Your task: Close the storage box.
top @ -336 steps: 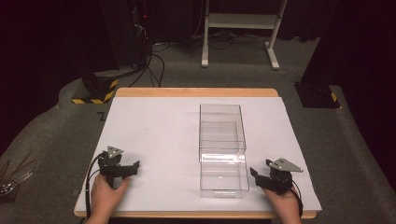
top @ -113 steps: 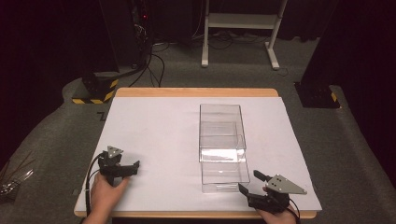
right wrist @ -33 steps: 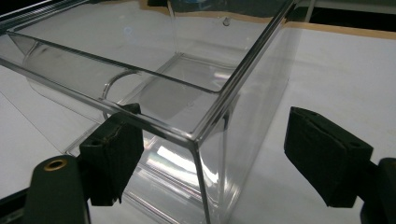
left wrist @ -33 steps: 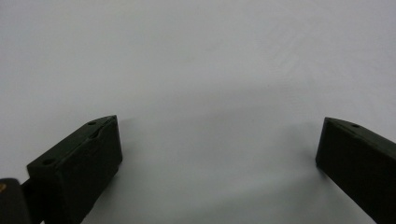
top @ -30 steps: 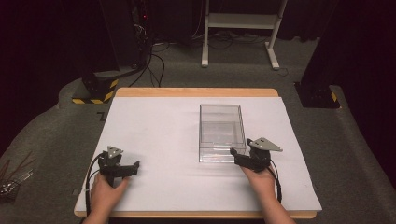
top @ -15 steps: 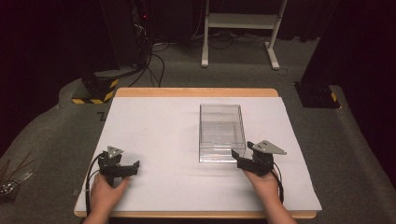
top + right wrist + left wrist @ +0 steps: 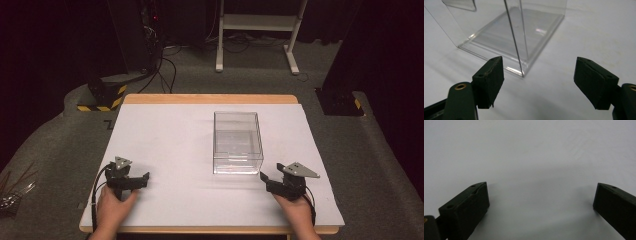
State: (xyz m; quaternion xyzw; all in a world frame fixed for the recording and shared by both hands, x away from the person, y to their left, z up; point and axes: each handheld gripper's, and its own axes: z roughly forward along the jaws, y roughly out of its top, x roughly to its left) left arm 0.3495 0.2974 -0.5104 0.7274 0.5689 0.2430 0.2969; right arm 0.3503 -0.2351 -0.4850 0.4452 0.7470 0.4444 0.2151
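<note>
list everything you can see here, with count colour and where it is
clear plastic box: 1, see-through, open top, upright right of centre on the sheet
white sheet: 1, white, covers the tabletop
table: 1, light wood edge, centre of the high view
white frame stand: 1, white, on the floor behind the table
yellow-black striped block: 1, on the floor off the far left corner
left tool: 1, black, open, near left on the sheet
right tool: 1, black, open, near the box's front right corner
hands: 2, near edge
</note>
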